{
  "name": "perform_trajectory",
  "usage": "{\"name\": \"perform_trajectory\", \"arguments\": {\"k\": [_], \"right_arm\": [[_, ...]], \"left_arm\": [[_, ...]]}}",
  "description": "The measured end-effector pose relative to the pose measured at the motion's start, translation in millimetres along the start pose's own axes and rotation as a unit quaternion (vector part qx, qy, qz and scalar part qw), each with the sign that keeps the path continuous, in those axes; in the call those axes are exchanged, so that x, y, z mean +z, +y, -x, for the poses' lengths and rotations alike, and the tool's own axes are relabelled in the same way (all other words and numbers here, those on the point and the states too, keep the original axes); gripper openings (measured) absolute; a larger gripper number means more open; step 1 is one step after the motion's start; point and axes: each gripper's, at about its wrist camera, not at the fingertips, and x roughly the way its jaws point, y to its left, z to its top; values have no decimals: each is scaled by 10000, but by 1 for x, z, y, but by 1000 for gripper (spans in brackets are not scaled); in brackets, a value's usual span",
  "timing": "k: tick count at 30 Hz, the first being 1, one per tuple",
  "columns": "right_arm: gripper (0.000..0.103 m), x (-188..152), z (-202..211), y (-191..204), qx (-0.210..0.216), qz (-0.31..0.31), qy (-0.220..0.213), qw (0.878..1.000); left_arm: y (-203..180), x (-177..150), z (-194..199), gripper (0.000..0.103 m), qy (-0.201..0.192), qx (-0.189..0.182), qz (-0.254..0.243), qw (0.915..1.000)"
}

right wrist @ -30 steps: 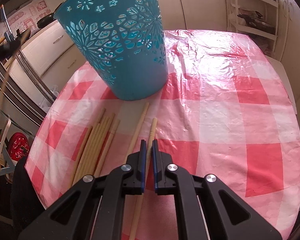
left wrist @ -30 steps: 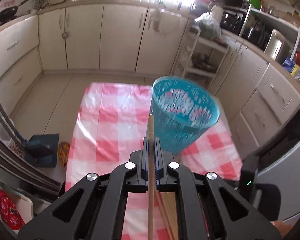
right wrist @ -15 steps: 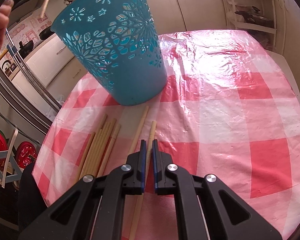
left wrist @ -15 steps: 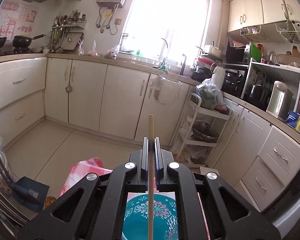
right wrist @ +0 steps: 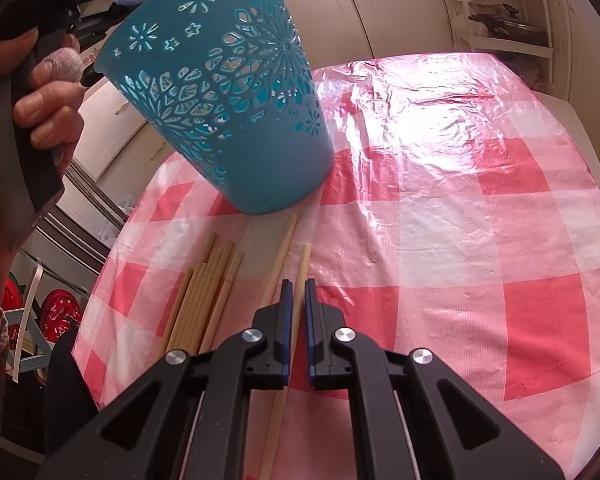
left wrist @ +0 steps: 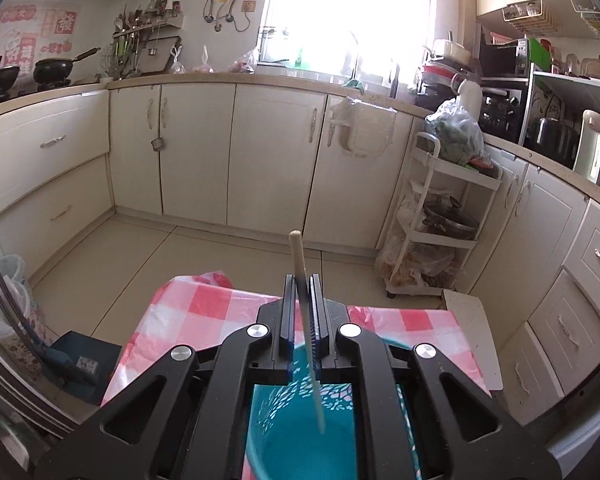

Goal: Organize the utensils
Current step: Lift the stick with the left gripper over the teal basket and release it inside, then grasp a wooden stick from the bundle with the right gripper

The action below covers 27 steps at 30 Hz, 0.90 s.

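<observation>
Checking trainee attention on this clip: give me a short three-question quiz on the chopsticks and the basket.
1. True or false: the teal basket lies on its side.
2. The chopstick between the left hand-held gripper's fingers has its lower end: A on the floor, B over the open basket, C on the counter?
3. Fill in: the loose chopsticks lie on a red-and-white checked ____.
Key: 1 false; 2 B; 3 tablecloth.
</observation>
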Motion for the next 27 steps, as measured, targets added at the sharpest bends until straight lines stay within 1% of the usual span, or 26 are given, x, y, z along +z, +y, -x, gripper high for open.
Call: {"name": "perform_trajectory", "arguments": {"k": [1,2,3,5,7,9,12,14,15,17,19,22,24,27], "right_arm": [[7,0,0,0,-8,9,-1,10000],[8,0,0,1,-10,28,-4,10000],[9,-1,0,2,-8,52,-6,10000],[13,-1,-1,5,-37,134,-11,9999],[14,-2,-1,9,-94,223,-16,9997],[14,-3,-1,12,-179,279,-11,9994],[14,-5,-1,15,-362,391,-16,9986],[13,-5,-3,19,-477,488,0,9977],[12,-5,-4,22,-582,549,11,9968],[12,-4,-7,28,-767,679,41,9947],[10,-4,-11,36,-1004,872,74,9911],[10,-4,-14,45,-1230,1148,157,9856],[8,-2,-12,43,-1238,1133,256,9855],[8,0,-10,38,-1277,1128,384,9846]], "left_arm": [[2,-2,1,12,48,31,-26,10000],[5,-5,4,23,80,72,-47,9999],[8,-7,8,40,93,126,-47,9999],[17,-11,21,56,11,236,-22,9997],[27,-15,36,62,-66,302,-62,9995],[40,-22,52,72,-117,399,-74,9991],[66,-41,74,81,-171,610,16,9980],[84,-57,78,84,-61,738,87,9972],[94,-67,77,84,61,799,146,9967],[114,-84,68,84,395,879,352,9947],[132,-100,57,84,690,872,609,9919],[143,-118,39,84,1058,835,735,9882],[147,-127,29,84,1264,808,728,9860],[150,-141,20,85,1456,763,657,9842]]}}
